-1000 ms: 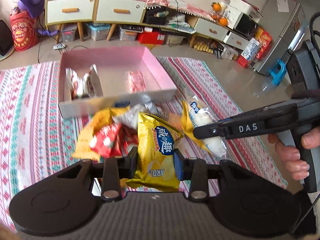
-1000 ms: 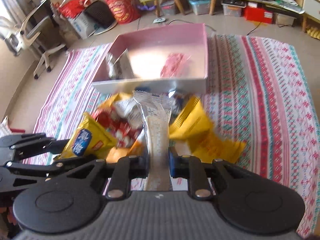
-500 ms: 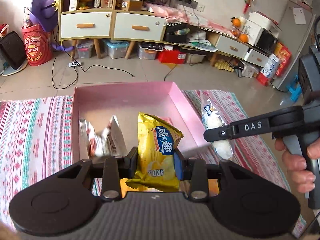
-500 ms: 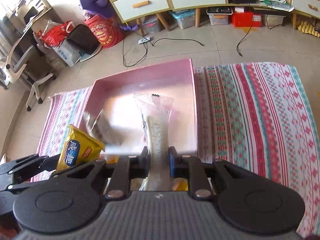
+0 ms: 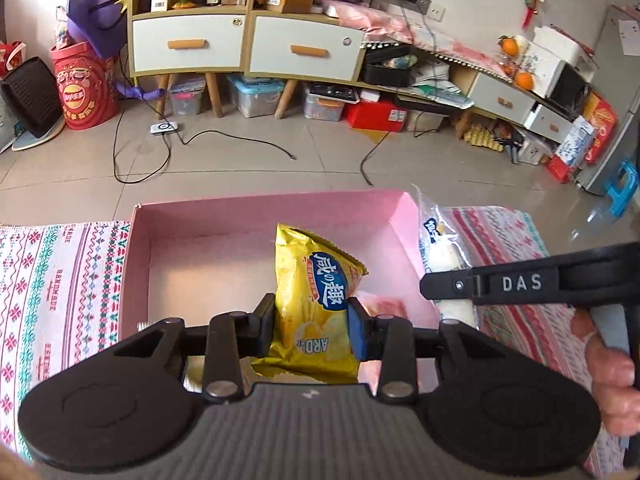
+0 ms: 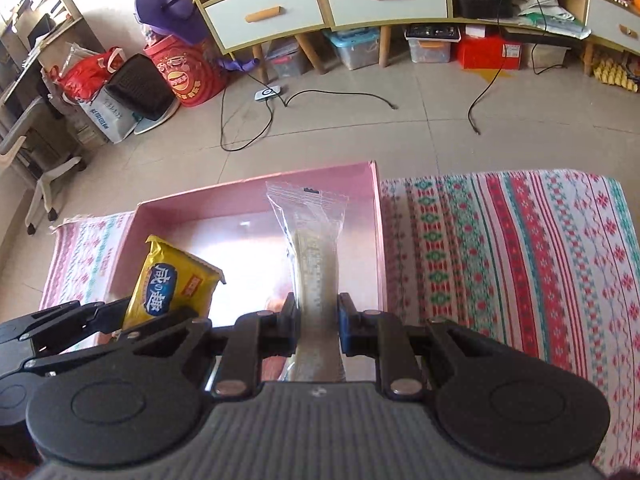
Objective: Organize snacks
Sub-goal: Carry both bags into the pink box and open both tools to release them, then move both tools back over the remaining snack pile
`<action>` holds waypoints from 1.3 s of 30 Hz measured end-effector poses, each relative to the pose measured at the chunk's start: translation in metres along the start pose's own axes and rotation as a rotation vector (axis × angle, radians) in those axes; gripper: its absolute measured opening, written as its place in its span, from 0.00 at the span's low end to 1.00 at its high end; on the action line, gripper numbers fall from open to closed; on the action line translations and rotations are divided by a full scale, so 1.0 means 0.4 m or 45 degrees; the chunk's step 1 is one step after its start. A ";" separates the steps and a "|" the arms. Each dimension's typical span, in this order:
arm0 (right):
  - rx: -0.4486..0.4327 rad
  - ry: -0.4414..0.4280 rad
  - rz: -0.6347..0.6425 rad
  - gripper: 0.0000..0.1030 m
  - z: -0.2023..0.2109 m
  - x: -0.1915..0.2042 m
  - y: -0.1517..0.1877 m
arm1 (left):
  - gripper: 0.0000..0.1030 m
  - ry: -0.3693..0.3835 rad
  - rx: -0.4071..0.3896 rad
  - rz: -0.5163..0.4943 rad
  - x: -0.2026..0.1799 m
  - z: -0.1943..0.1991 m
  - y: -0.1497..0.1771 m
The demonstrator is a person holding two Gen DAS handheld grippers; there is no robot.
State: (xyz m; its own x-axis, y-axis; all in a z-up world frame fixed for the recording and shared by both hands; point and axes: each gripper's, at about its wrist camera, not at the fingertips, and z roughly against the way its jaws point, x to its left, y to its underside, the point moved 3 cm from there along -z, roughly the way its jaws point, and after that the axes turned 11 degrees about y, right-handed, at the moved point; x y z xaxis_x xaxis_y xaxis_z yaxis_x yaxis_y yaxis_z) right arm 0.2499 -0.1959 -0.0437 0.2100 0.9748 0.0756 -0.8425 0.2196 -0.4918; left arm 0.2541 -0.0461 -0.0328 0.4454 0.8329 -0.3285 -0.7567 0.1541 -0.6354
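Note:
My left gripper (image 5: pixel 312 330) is shut on a yellow chip bag (image 5: pixel 316 300) and holds it over the open pink box (image 5: pixel 256 206). In the right wrist view my right gripper (image 6: pixel 318 324) is shut on a clear-wrapped pale snack bar (image 6: pixel 314 256), also above the pink box (image 6: pixel 256 188). That bar (image 5: pixel 438 248) and the right gripper's arm show at the right of the left wrist view, near the box's right wall. The chip bag (image 6: pixel 168 280) shows at the lower left of the right wrist view. A pink-red packet (image 5: pixel 384 306) lies inside the box beneath the grippers.
The box sits on a striped patterned cloth (image 6: pixel 500 256) that ends just past it. Beyond lie tiled floor with loose cables (image 5: pixel 160 152), a white-drawer cabinet (image 5: pixel 244 44), storage bins and a red drum (image 5: pixel 82 88). A hand (image 5: pixel 612 376) grips the right tool.
Both grippers carried their snacks forward from the loose pile to above the pink box. The pile and the silver packets in the box have dropped out of sight.

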 end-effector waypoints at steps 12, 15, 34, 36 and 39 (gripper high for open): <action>-0.008 0.015 -0.001 0.17 -0.037 0.012 -0.022 | 0.42 -0.032 -0.003 -0.002 0.010 -0.065 -0.035; -0.014 0.013 -0.010 0.19 -0.033 0.006 -0.022 | 0.42 -0.039 -0.010 -0.003 0.016 -0.071 -0.039; -0.087 0.007 -0.044 0.68 0.070 -0.027 -0.006 | 0.94 -0.039 -0.025 -0.099 -0.004 0.019 -0.026; -0.095 -0.003 -0.055 0.72 0.085 -0.033 0.001 | 0.97 -0.041 -0.023 -0.104 -0.004 0.039 -0.021; -0.105 0.002 -0.073 0.80 0.112 -0.042 0.016 | 0.99 -0.035 -0.031 -0.107 -0.008 0.076 -0.004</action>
State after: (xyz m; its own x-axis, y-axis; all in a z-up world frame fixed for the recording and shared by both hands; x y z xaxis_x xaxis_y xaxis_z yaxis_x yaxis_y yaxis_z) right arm 0.2187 -0.2091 -0.0091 0.2573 0.9607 0.1042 -0.7855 0.2707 -0.5566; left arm 0.2393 -0.0330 -0.0095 0.4935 0.8318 -0.2542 -0.7050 0.2114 -0.6770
